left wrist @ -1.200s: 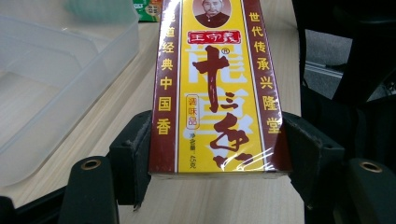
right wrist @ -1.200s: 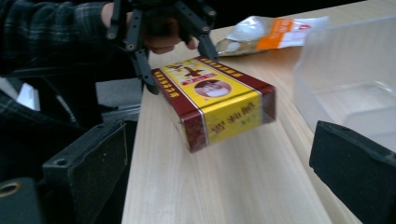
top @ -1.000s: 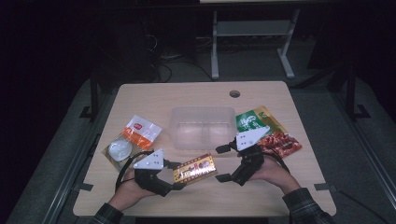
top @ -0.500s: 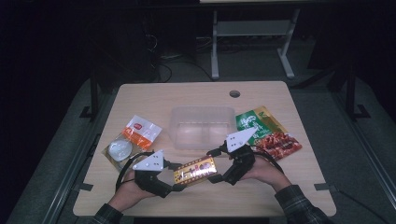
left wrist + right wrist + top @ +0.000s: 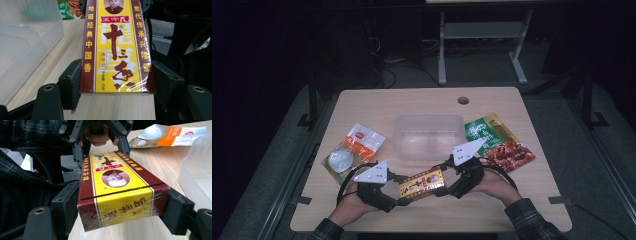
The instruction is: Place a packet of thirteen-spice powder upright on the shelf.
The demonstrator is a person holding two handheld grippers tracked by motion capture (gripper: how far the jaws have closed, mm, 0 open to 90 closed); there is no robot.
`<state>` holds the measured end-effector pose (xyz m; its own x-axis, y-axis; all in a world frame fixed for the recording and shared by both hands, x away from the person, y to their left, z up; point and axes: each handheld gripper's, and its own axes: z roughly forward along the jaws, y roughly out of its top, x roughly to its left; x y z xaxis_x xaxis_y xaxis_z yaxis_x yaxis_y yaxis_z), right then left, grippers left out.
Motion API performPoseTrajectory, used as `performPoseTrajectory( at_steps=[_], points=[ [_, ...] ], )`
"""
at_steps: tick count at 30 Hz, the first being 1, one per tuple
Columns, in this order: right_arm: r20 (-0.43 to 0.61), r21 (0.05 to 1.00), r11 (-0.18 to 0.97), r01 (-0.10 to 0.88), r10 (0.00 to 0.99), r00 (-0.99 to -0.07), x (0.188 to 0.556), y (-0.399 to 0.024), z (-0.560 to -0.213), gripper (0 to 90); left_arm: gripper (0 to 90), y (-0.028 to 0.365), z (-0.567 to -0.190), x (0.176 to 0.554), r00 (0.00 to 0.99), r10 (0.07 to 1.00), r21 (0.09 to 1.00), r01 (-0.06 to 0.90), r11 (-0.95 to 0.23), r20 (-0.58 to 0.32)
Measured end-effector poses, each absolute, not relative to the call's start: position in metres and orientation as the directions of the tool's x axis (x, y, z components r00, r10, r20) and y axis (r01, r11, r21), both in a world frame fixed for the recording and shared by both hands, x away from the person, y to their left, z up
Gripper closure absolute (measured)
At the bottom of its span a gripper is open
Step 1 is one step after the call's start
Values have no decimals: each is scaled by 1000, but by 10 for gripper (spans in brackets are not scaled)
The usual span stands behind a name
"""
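A long yellow and maroon box (image 5: 422, 183) with Chinese print hangs just above the table's front edge, held level between both hands. My left gripper (image 5: 404, 192) is shut on its left end; in the left gripper view the pads (image 5: 72, 85) press both long sides of the box (image 5: 115, 47). My right gripper (image 5: 443, 184) has just been closing its jaws around the other end. In the right gripper view the box (image 5: 117, 192) sits between that gripper's (image 5: 122, 212) pads, which touch both sides.
A clear plastic container (image 5: 429, 136) stands mid-table just behind the box. A green and red snack packet (image 5: 497, 142) lies to its right, and an orange and white packet (image 5: 354, 150) to its left. The table has a cable hole (image 5: 463, 100) at the back.
The right gripper has slid left from beside the snack packet to the box's right end, and its jaws have narrowed onto it. The left gripper has kept hold and stayed put.
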<state>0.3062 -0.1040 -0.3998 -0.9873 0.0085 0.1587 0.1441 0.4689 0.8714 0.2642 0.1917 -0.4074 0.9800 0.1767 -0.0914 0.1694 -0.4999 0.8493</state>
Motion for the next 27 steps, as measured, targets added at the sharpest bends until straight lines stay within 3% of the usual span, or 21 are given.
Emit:
performPoseTrajectory(
  at_steps=[27],
  points=[
    [115,931,342,128,58,-992,300,-100,-381,288,319,149,-430,278,985,141,794,163,-585,-99]
  ],
)
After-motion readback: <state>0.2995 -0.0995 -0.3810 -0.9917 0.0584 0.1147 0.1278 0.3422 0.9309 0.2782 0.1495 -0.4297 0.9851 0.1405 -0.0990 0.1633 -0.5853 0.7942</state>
